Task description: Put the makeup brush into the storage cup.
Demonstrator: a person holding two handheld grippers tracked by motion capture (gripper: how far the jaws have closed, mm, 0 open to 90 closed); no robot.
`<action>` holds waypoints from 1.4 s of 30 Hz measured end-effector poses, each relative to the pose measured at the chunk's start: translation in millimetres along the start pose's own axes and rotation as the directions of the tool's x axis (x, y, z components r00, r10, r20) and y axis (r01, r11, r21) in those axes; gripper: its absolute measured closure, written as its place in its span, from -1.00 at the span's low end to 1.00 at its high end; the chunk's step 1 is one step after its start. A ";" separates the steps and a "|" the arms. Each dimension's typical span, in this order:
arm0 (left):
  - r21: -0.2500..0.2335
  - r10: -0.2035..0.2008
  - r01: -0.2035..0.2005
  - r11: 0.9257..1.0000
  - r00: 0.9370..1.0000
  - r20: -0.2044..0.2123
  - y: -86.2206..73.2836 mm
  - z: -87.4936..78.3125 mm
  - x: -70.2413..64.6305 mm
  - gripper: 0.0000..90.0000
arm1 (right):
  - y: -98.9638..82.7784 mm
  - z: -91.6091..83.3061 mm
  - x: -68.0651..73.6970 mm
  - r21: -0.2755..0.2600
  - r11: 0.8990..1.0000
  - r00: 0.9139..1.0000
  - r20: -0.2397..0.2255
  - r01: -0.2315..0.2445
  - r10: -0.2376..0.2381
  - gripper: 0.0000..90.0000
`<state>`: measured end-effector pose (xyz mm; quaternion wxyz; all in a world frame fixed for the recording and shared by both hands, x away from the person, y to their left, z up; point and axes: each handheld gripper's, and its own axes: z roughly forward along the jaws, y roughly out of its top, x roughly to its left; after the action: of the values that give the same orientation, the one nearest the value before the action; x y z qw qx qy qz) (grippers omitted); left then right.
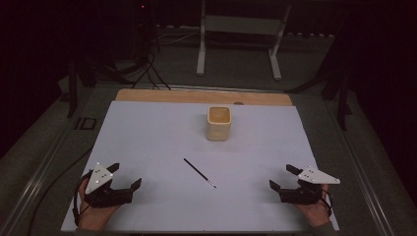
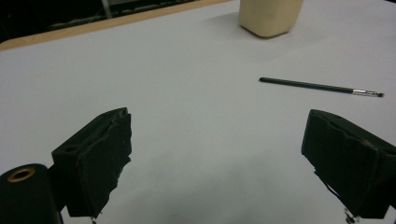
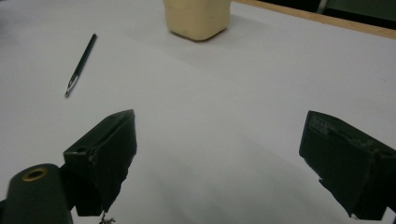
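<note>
We see a desk (image 1: 147, 142) covered by a white sheet, with a strip of bare wood along its far edge. A cream cup (image 1: 219, 123) stands upright near the middle of the far edge, its mouth open to the top; in the left gripper view the cup (image 2: 271, 16) sits at the top, cut off by the frame, and in the right gripper view the cup (image 3: 198, 16) does the same. A thin dark brush (image 1: 199, 172) lies flat near the desk's centre, on the near side of the cup and well apart from it, its metal-collared tip pointing toward the near right corner. In the left gripper view the brush (image 2: 322, 87) lies beyond the right finger; in the right gripper view the brush (image 3: 81, 63) lies beyond the left finger.

We find the left gripper (image 1: 125, 176) at the near left corner, held in a hand (image 1: 96, 214), its fingers (image 2: 95, 163) released, spread wide and grasping nothing. The right gripper (image 1: 282, 178) rests at the near right corner in the other hand (image 1: 314, 211), its fingers (image 3: 102, 161) likewise released and empty. Both grippers point inward toward the brush, each well apart from it. Each carries a grey three-cornered plate on top.
</note>
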<state>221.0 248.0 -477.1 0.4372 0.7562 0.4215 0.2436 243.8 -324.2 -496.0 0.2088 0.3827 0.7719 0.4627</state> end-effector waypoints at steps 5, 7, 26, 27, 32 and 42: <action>-0.004 0.010 -0.010 1.000 1.000 -0.001 1.5 -1.3 -1.8 -0.79 | 0.4 1.0 2.4 0.018 1.000 1.000 0.001 0.008 -0.008 -0.76; -0.004 0.010 -0.010 1.000 1.000 0.004 1.7 -1.2 -2.6 -0.77 | 0.8 1.2 2.5 0.019 1.000 1.000 0.001 0.005 -0.005 -0.76; -0.004 0.005 -0.005 1.000 1.000 -0.020 2.6 -1.4 -0.3 -0.77 | 18.6 11.0 8.0 0.038 0.999 0.999 -0.042 0.021 -0.019 -0.76; -0.006 0.003 -0.003 1.000 1.000 -0.022 2.5 -1.7 0.3 -0.77 | 21.5 11.1 7.7 0.040 0.999 0.999 -0.045 0.024 -0.022 -0.76; -0.005 -0.005 0.005 1.000 0.999 -0.036 2.5 -2.6 2.0 -0.81 | 36.9 13.3 7.4 0.036 0.999 0.997 -0.071 0.041 -0.038 -0.76; -0.002 -0.009 0.009 1.000 0.999 -0.043 2.1 -2.2 3.7 -0.83 | 65.0 19.1 12.0 0.050 0.994 0.988 -0.126 0.102 -0.095 -0.76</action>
<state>222.2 251.6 -474.2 0.4300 0.7484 0.4340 0.2580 275.1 -286.1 -448.1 0.1726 0.3205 0.8139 0.4528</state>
